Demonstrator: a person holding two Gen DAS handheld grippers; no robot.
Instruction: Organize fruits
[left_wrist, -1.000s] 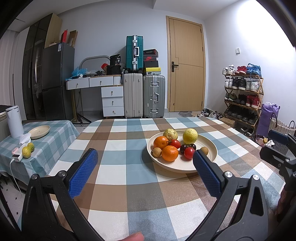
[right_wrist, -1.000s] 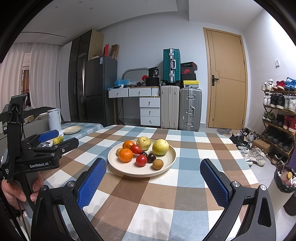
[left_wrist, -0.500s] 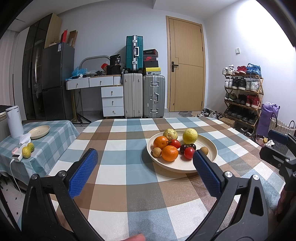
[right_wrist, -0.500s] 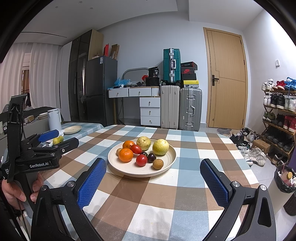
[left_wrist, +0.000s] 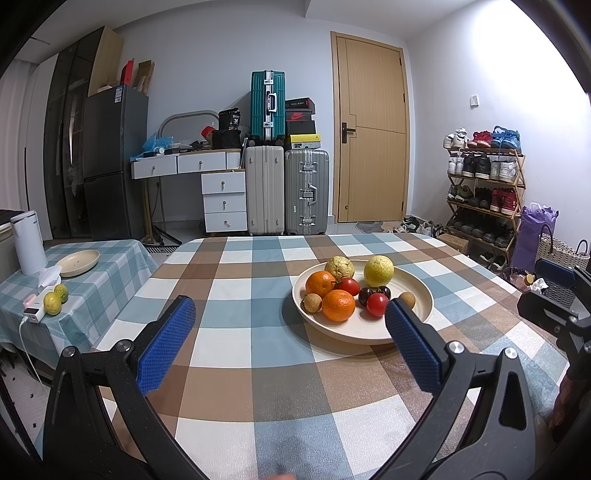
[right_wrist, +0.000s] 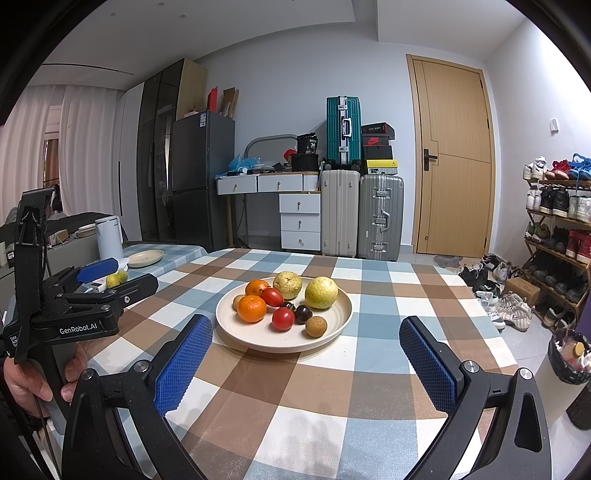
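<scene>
While both hover above the checked worktop (left_wrist: 229, 343):
Left gripper (left_wrist: 290, 347): jaws apart, empty.
Right gripper (right_wrist: 304, 360): jaws apart, empty.
Fruits (right_wrist: 286, 302): heaped on cream plate (right_wrist: 332, 332), mid-worktop, ahead of both grippers.

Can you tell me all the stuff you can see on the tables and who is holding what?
round cream plate: 1, cream, middle of checked table
oranges: 2, orange, plate's left side
red tomatoes: 2, red, plate centre
pale green guavas: 2, yellow-green, plate's back
small brown longans: 2, brown, plate edges
dark cherries: 2, dark purple, plate centre
small cream dish: 1, side table
white kettle: 1, side table
left gripper: open, empty
right gripper: open, empty
</scene>
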